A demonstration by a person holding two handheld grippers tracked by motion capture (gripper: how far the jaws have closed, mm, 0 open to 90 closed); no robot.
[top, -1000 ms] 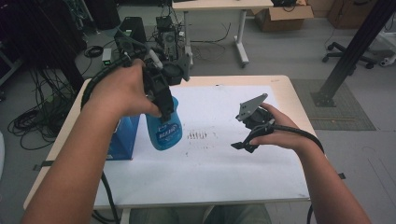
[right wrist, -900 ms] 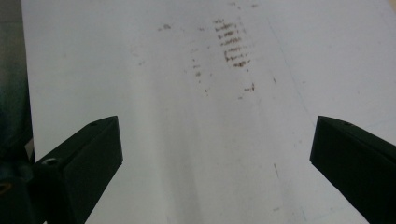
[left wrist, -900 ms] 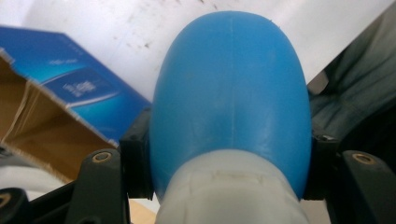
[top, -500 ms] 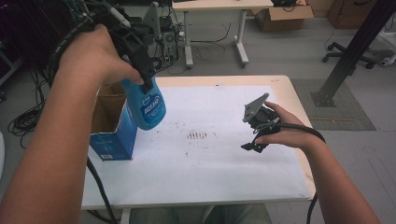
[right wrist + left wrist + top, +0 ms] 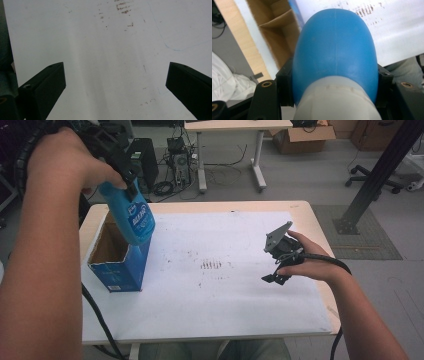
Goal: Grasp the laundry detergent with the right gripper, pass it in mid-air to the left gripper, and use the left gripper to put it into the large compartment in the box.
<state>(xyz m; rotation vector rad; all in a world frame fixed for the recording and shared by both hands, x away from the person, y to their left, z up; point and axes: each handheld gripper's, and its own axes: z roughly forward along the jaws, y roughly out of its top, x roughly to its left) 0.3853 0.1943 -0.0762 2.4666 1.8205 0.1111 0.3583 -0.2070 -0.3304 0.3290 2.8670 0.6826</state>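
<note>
Raised left gripper (image 5: 125,172) holds blue bottle (image 5: 131,217) above box (image 5: 117,270).

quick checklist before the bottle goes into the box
1. Grip: left gripper clamps the blue bottle on both sides: ok.
2. Box opening: the cardboard box is open at the top, with a divider inside: ok.
3. Alignment: the bottle hangs tilted above the box's right edge, not centred over the opening: not ok.
4. Bottle fits a compartment: cannot tell.
5. Right gripper is open, holds nothing and sits over the white sheet, well away from the box: ok.
</note>
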